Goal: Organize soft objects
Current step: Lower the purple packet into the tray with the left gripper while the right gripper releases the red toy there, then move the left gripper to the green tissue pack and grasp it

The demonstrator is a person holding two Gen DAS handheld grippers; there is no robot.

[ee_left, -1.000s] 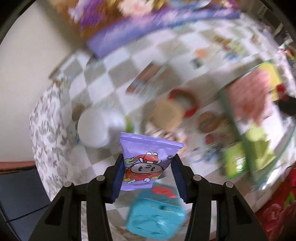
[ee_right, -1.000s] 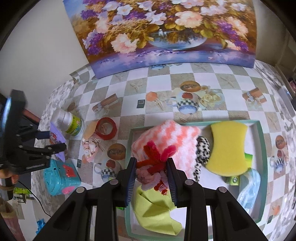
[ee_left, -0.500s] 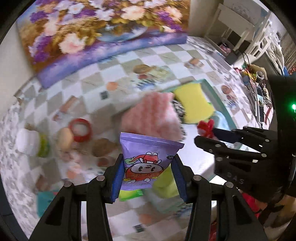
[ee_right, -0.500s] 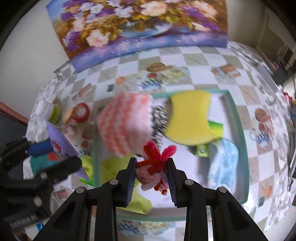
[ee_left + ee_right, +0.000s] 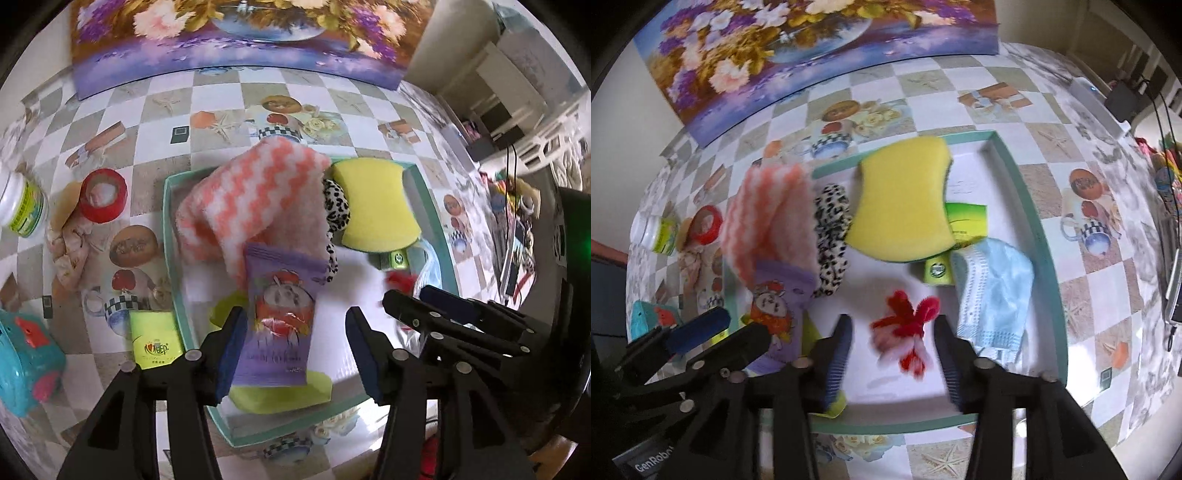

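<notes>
**Both grippers let go over the tray**

Half a second ago each gripper was clamped on its load; now both have released. The left gripper (image 5: pixel 295 332) has its fingers spread wide, and the purple pouch (image 5: pixel 280 314) lies loose between them, closer to the left-hand finger, inside the teal tray (image 5: pixel 170 236). The pouch rests across a lime cloth (image 5: pixel 284 393) and its top edge tucks against the pink-and-white cloth (image 5: pixel 255 206) heaped at the tray's left side.

The right gripper (image 5: pixel 892 354) is likewise spread, and the red-and-pink pom-pom (image 5: pixel 908 332) sits blurred between the fingers, touching neither, over the tray's white floor (image 5: pixel 871 291).

Also in the tray: a yellow sponge (image 5: pixel 901 206) at the back, a leopard-print piece (image 5: pixel 833 236) between sponge and pink cloth, a blue mask (image 5: pixel 993 299) to the right of the pom-pom, and a green packet (image 5: pixel 966 221) half under the sponge.

Outside the tray, on the checked tablecloth (image 5: pixel 155 110), stand a red tape roll (image 5: pixel 103 195), a white jar (image 5: pixel 22 206), a teal toy (image 5: pixel 26 358) and a yellow-green packet (image 5: pixel 155 339) just beside the tray's left wall.
</notes>
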